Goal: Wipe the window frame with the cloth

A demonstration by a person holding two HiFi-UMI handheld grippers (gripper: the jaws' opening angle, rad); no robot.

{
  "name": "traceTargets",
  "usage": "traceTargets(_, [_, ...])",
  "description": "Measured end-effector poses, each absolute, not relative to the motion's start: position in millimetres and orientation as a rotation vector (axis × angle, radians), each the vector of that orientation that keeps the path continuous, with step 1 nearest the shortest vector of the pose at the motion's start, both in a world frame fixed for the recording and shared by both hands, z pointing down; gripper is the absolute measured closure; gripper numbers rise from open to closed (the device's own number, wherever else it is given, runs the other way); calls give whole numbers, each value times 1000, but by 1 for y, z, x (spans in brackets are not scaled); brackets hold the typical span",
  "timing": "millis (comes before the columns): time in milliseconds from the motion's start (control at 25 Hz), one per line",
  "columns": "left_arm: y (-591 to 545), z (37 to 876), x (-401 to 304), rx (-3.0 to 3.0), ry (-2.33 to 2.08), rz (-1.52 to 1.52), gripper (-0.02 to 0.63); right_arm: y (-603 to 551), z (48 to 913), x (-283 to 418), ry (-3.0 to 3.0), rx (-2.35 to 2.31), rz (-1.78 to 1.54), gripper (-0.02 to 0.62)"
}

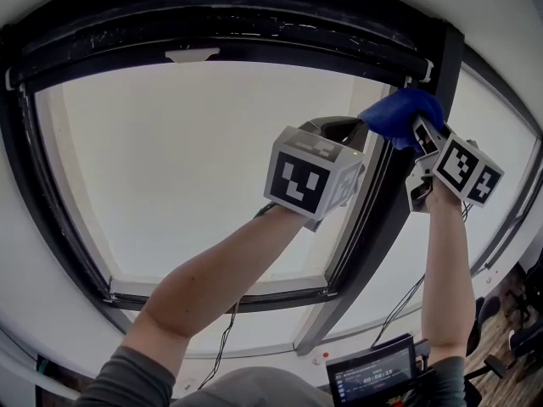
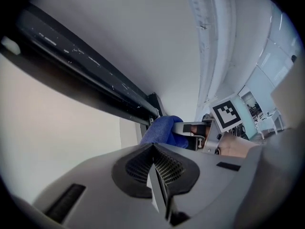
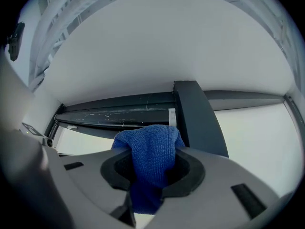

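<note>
A blue cloth point(image 1: 400, 114) is bunched in my right gripper point(image 1: 413, 125), which is shut on it up near the top of the black upright mullion point(image 1: 399, 185) of the window frame. From the right gripper view the blue cloth point(image 3: 150, 159) fills the jaws, just below the corner where the black mullion point(image 3: 196, 118) meets the dusty top rail point(image 3: 114, 111). My left gripper point(image 1: 344, 130) is raised beside it, left of the mullion, shut with nothing held. The left gripper view shows the cloth point(image 2: 162, 130) ahead, under the scuffed top rail point(image 2: 81, 80).
Bright white window panes point(image 1: 195, 168) lie on both sides of the mullion. The black bottom rail point(image 1: 229, 299) runs low in the head view. A small screen device point(image 1: 373, 380) and cables hang near my body. White ceiling point(image 3: 157, 46) sits above the frame.
</note>
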State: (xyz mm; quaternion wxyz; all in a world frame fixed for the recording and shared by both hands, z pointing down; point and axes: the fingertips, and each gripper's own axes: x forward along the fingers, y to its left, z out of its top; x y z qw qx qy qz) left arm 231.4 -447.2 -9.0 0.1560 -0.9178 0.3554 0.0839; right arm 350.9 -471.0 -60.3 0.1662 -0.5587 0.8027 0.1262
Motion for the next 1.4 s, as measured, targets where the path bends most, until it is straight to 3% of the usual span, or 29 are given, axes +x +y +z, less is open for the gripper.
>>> traceTargets(360, [-441, -21, 228, -2586, 1000, 277, 597, -469, -87, 352, 2231, -1543, 390, 469])
traceTargets(880, [-446, 13, 238, -2656, 1000, 311, 597, -461, -41, 362, 2280, -1570, 397, 469])
traceTargets(1400, [-427, -24, 249, -2550, 1024, 359, 597, -442, -82, 376, 2225, -1486, 473, 469])
